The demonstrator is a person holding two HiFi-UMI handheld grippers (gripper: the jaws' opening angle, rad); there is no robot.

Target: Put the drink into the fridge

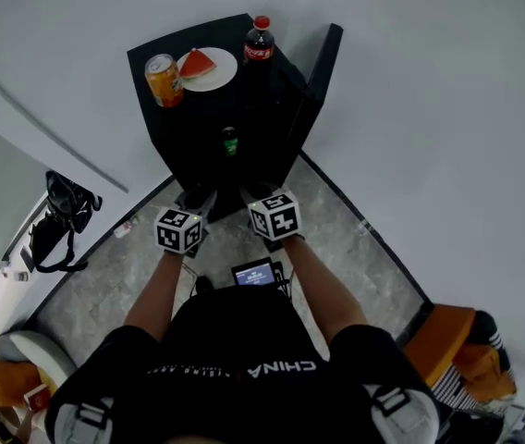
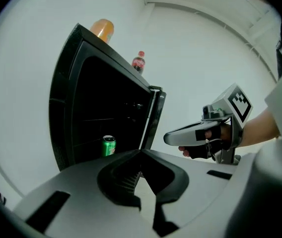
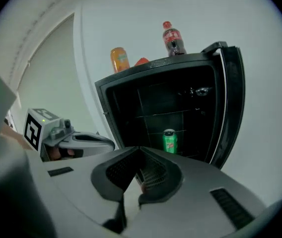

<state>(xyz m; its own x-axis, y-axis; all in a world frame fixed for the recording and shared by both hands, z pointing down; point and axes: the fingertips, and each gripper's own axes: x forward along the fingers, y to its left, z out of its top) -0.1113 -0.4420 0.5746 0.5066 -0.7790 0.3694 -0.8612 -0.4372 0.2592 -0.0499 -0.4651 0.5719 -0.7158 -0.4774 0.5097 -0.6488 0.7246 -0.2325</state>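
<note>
A green drink can [image 1: 230, 141] stands on a shelf inside the open black mini fridge [image 1: 165, 128]. It also shows as the green can [image 2: 108, 146] in the left gripper view and the green can [image 3: 170, 140] in the right gripper view. My left gripper [image 1: 209, 198] and right gripper [image 1: 247, 195] hover side by side in front of the fridge opening, well short of the can. The left gripper [image 2: 141, 153] has its jaws together with nothing between them. The right gripper [image 3: 140, 150] is likewise shut and empty.
On the fridge top stand an orange can [image 1: 164, 80], a plate with a watermelon slice [image 1: 209, 67] and a cola bottle [image 1: 259, 43]. The fridge door [image 1: 323, 67] hangs open to the right. A black bag [image 1: 59, 215] lies at the left, near the wall.
</note>
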